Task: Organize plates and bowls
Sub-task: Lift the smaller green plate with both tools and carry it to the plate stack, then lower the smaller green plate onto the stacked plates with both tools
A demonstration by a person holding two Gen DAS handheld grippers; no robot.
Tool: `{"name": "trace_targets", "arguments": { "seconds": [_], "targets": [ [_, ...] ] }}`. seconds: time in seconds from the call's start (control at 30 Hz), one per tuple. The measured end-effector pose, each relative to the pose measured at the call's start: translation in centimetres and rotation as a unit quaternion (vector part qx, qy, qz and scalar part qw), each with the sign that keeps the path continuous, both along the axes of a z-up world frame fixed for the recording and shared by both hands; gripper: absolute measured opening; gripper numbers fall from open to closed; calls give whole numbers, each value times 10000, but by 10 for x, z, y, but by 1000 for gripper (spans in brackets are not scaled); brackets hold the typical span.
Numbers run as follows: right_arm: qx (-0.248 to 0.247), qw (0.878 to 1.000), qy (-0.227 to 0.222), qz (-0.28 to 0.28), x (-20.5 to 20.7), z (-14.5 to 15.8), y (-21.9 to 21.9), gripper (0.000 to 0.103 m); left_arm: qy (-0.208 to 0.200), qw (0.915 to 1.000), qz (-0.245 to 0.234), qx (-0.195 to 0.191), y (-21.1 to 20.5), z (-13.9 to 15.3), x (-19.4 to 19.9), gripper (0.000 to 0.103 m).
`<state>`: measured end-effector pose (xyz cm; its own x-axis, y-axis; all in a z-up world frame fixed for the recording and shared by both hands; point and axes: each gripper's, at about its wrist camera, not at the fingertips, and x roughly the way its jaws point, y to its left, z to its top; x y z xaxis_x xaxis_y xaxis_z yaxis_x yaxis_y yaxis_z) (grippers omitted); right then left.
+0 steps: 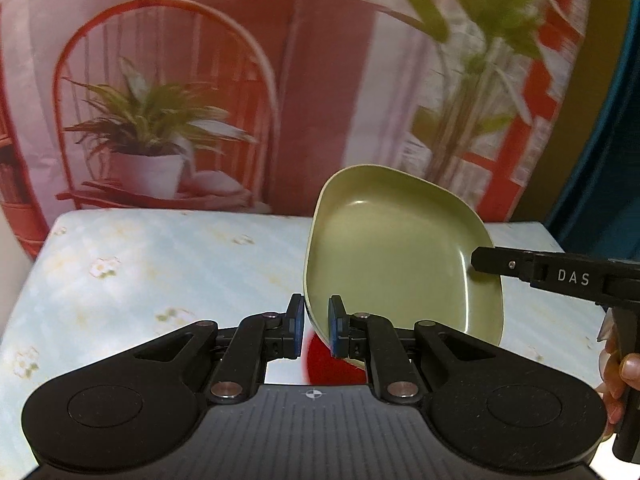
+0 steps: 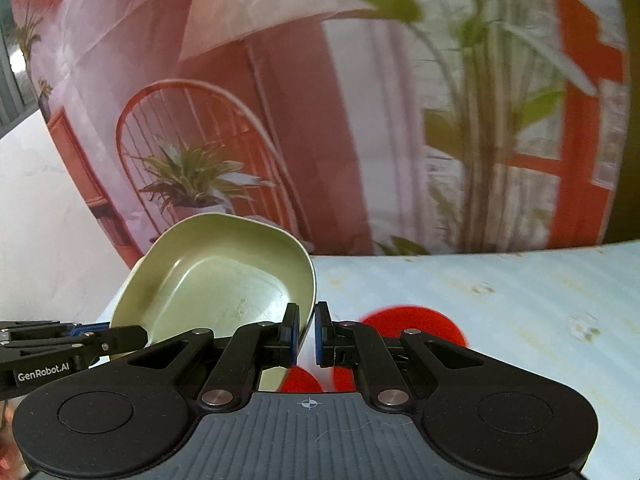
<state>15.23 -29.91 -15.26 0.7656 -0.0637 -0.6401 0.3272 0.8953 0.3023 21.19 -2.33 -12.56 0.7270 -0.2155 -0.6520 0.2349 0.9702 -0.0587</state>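
Observation:
A pale green square plate (image 1: 392, 256) is held tilted above the table. My left gripper (image 1: 317, 326) is shut on its near-left rim. My right gripper (image 2: 307, 336) is shut on the plate's opposite rim (image 2: 224, 276); it shows in the left wrist view (image 1: 480, 264) coming in from the right. The left gripper also shows in the right wrist view (image 2: 132, 336) at the plate's left edge. A red dish (image 2: 416, 324) lies on the table below the plate; in the left wrist view part of it (image 1: 332, 364) shows under the fingers.
The table (image 1: 160, 264) has a light blue floral cloth. A printed backdrop of a red chair and plants (image 1: 160, 120) hangs behind the far edge. A hand (image 1: 624, 372) holds the right gripper's handle at the right.

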Motion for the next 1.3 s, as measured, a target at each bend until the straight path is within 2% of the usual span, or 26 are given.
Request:
{"name": "trace_targets", "arguments": {
  "seconds": [0.23,0.5,0.7,1.3],
  "targets": [
    [52,9995,32,-309,-60,-3,-17,7,139,9991,-388,33,-37,-14,-24,14],
    [89,9983,122,-555,-109,-11,-32,7,326,9967,-740,12,-63,-30,-38,14],
    [198,9972,223,-682,-132,-22,-38,7,458,9945,-938,11,-74,-40,-43,14],
    [406,9944,549,-804,-163,-53,-40,8,898,9887,-1192,-113,-81,-74,-49,15]
  ]
}}
